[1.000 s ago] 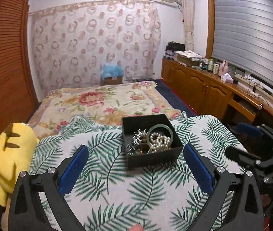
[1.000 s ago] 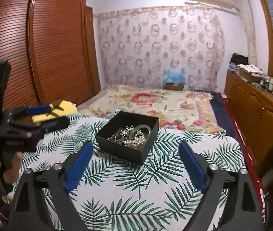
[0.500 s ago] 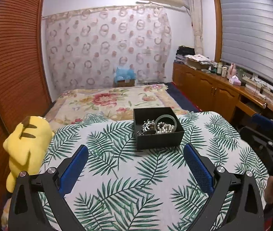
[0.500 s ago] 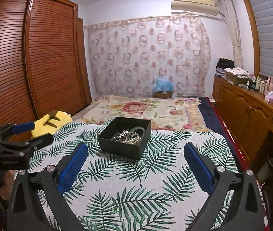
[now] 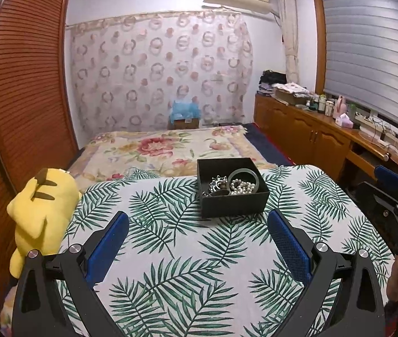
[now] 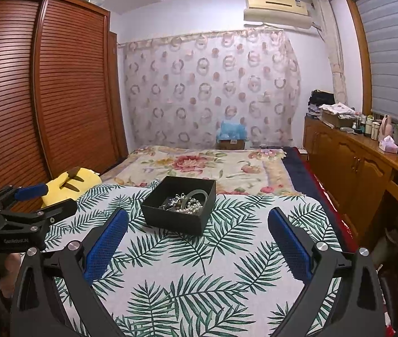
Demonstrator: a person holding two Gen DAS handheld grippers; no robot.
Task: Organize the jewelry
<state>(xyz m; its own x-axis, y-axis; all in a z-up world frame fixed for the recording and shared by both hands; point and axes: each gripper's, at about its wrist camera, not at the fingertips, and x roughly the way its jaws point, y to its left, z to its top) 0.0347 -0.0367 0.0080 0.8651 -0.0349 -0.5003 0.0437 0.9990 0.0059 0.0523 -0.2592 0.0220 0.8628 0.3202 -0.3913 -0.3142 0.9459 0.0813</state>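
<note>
Left wrist view: my left hand-held gripper is spread wide and carries nothing, held above the leaf-print cloth on the bench.
Jewelry box, left view: the open black box sits ahead, well apart from my fingertips, with a green bangle, pearl beads and a silver piece piled inside.
Left view, edges: a yellow plush toy lies at the cloth's left edge; my other tool shows at far right.
Right wrist view: my right hand-held gripper is likewise released and empty, aimed at the same box.
Right view, edges: the left tool juts in from the left, its fingers apart.
Change: over the last second both cameras have drawn back and up; the box looks farther off than before.
Meaning: I judge the jewelry is all in the box and the sorting is likely finished or paused.
</note>
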